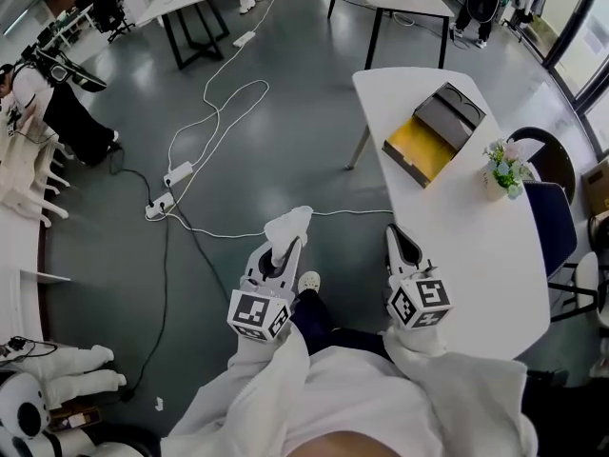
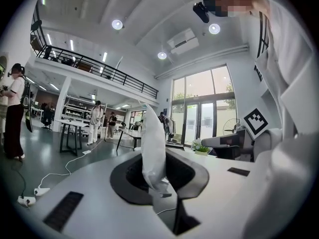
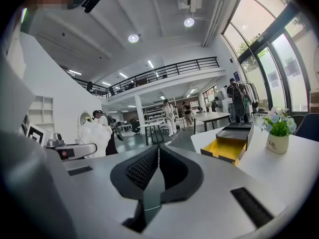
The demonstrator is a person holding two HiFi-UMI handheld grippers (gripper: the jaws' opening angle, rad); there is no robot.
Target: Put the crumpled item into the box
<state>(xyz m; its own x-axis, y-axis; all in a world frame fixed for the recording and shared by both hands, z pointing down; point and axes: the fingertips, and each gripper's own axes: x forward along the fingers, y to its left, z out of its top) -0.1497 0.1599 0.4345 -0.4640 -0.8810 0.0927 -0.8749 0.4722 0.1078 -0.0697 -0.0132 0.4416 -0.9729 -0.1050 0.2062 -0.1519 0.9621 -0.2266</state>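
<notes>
We hold a crumpled white item (image 1: pixel 288 225) upright in the nearly closed jaws of our left hand-held gripper (image 1: pixel 288 246). It is above the grey floor (image 1: pixel 285 112) and well apart from the open box (image 1: pixel 433 131). The box, yellow inside with a dark cover, sits on the white bench (image 1: pixel 476 255), with a small pot of flowers (image 1: pixel 502 171) near it. Our right hand-held gripper (image 1: pixel 400 244) has its jaws pressed together on nothing. It hovers at the bench's edge, closer to the box than the left one.
</notes>
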